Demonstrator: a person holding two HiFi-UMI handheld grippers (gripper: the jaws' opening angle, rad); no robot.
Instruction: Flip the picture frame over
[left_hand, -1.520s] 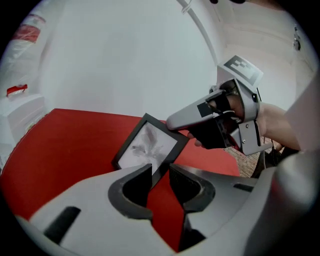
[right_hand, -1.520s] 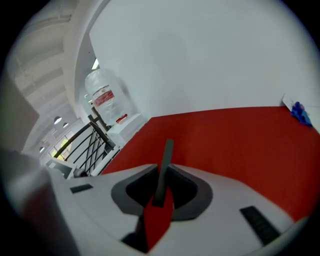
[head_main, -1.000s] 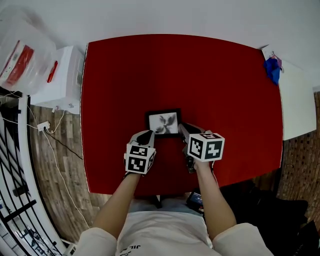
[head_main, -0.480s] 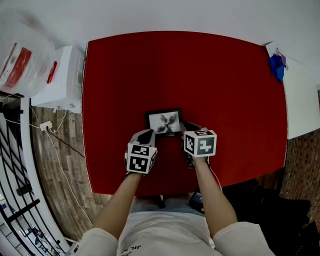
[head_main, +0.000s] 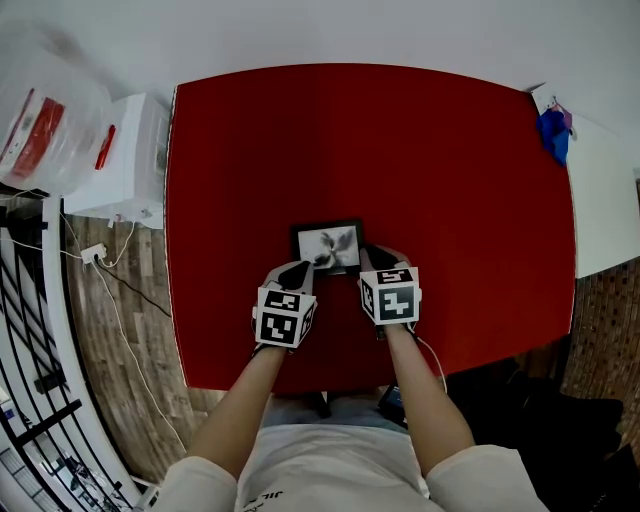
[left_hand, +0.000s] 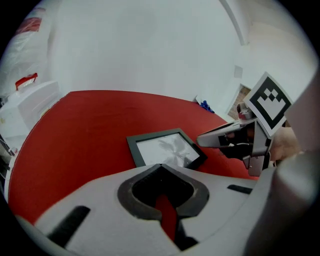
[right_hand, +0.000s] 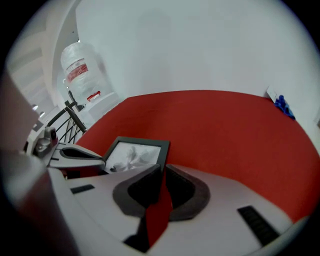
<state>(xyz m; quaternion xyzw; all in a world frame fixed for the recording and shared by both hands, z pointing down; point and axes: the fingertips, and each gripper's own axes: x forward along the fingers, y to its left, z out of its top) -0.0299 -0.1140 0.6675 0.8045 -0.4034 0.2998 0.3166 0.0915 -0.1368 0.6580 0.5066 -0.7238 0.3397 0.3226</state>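
We take this for a plain workroom; red-covered table (head_main: 250, 140), wood-plank floor (head_main: 90, 345), white cabinet (head_main: 125, 160), big water jug (right_hand: 77, 62).

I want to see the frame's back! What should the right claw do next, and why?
The picture frame lies flat, photo up, and the right claw sits beside its near corner, jaws slightly apart; probably slide it on and pinch.
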